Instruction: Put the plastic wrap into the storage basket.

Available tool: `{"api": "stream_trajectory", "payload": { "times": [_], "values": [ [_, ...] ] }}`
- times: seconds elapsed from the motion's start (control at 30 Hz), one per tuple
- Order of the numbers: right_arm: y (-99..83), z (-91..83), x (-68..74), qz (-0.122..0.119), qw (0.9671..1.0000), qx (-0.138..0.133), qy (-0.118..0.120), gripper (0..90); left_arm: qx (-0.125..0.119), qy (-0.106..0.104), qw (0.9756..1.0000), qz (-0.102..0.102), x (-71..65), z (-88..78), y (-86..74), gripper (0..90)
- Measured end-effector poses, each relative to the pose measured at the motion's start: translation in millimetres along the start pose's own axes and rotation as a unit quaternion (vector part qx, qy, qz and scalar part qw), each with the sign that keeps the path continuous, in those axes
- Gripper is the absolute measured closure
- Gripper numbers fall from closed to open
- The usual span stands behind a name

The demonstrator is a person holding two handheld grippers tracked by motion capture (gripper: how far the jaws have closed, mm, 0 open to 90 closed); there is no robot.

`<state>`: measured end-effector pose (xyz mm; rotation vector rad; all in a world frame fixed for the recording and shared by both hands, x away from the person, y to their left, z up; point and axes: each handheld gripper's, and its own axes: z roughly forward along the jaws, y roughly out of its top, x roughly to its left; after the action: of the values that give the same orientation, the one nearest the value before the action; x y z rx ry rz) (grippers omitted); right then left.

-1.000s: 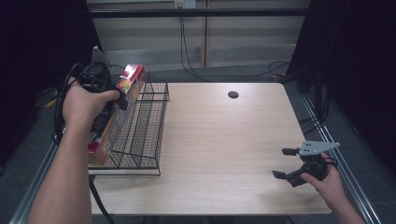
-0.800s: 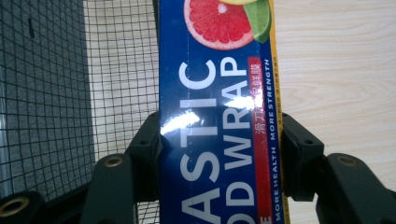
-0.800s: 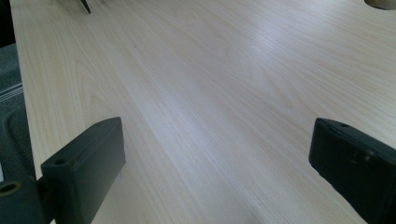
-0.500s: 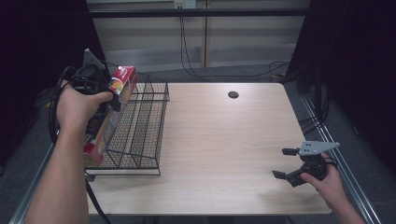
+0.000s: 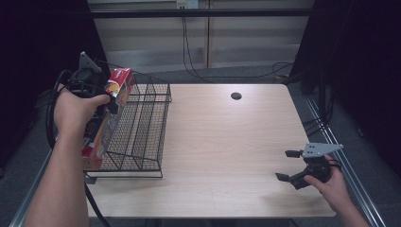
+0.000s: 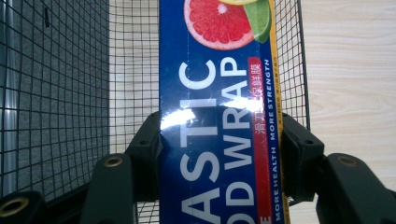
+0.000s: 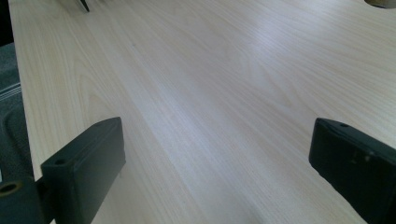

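Pale wood table [image 5: 222,142] carries a black wire basket [image 5: 142,127] at its left edge. Left gripper [image 6: 219,140] clamps the plastic wrap box [image 6: 219,116] (long, blue) over that basket; right gripper [image 5: 288,165] rests, jaws spread, grasping nothing.

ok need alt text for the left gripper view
The left gripper is shut on a blue plastic food wrap box printed with citrus slices, one black jaw on each long side. Behind it are a black wire basket and a pale wooden table.
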<state>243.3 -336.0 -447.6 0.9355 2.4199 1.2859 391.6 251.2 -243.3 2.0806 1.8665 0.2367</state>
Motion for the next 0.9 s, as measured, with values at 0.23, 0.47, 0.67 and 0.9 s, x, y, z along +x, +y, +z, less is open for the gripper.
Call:
{"api": "stream_trajectory", "payload": {
  "times": [0.23,0.47,0.67,0.9],
  "values": [
    [0.3,-0.2,-0.3,-0.001,1.0000,0.000,0.001,3.2,-0.003,0.000,0.9999,-0.010,5.7,1.3,-0.9,43.5],
    [0.1,0.2,0.0,0.000,1.0000,0.000,0.001,3.2,-0.001,0.007,0.9998,-0.020,12.1,3.4,-3.1,43.4],
    [0.2,1.2,0.6,-0.001,1.0000,0.001,0.001,3.2,-0.003,0.011,0.9996,-0.025,15.4,4.6,-4.1,43.4],
    [0.3,2.0,0.9,-0.003,1.0000,0.004,0.003,3.1,0.000,0.017,0.9993,-0.033,17.3,10.9,-4.3,43.3]
  ]
}}
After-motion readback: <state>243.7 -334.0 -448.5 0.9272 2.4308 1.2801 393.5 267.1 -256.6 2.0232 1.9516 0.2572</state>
